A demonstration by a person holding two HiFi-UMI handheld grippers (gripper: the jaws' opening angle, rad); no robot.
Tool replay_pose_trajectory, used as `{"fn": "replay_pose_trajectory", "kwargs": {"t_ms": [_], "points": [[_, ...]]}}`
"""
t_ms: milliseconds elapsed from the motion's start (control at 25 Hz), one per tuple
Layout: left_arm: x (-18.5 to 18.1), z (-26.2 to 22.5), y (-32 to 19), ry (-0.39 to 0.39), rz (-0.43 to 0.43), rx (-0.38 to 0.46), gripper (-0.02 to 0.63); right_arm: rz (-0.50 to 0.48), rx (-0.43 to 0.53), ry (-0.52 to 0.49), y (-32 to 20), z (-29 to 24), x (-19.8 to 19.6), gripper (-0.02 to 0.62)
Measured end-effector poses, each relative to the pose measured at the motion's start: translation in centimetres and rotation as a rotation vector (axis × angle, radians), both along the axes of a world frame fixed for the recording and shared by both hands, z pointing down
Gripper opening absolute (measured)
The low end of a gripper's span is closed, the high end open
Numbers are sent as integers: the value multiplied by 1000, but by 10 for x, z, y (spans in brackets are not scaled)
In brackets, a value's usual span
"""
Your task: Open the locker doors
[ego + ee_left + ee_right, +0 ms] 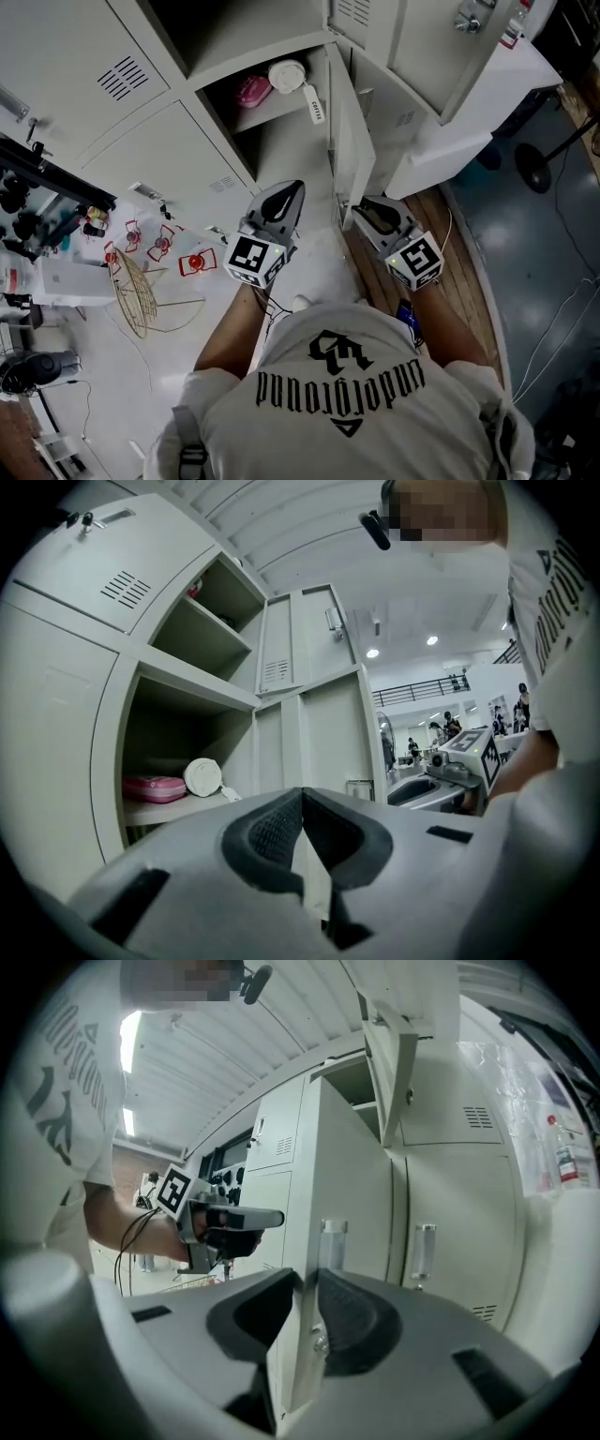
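Indoors, right fingers (352, 1321) pinch the open locker door (347, 1176) by its edge, left fingers (272, 832) together, empty, above pale floor (141, 394).

lab hall with steel lockers (159, 141) at 12 o'clock
gear-crowded bench (42, 176) at 9 o'clock; loose floor cables (562, 314) at 4 o'clock; high ceiling lights (373, 652)

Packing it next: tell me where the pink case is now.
Head view, upper middle: the pink case lies on the open locker's shelf, just left of the white roll, with the open locker door to their right.
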State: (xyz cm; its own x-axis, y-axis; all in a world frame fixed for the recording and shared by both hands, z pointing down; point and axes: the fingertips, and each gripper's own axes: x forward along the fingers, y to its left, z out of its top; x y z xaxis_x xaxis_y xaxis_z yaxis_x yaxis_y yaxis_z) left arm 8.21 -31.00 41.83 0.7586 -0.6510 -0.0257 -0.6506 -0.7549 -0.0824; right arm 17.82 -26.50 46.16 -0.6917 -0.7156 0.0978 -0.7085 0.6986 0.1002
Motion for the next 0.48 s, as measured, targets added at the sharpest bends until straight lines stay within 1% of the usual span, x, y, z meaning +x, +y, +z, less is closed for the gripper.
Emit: {"fn": "replay_pose_trajectory", "kwargs": {"t_ms": [120,480], "points": [[20,0,3,-9,-26,4,8,-20,5,-2,-2,1,27,80],[55,5,17,-20,-108,14,8,-47,21,-1,-16,7,89,66]]}}
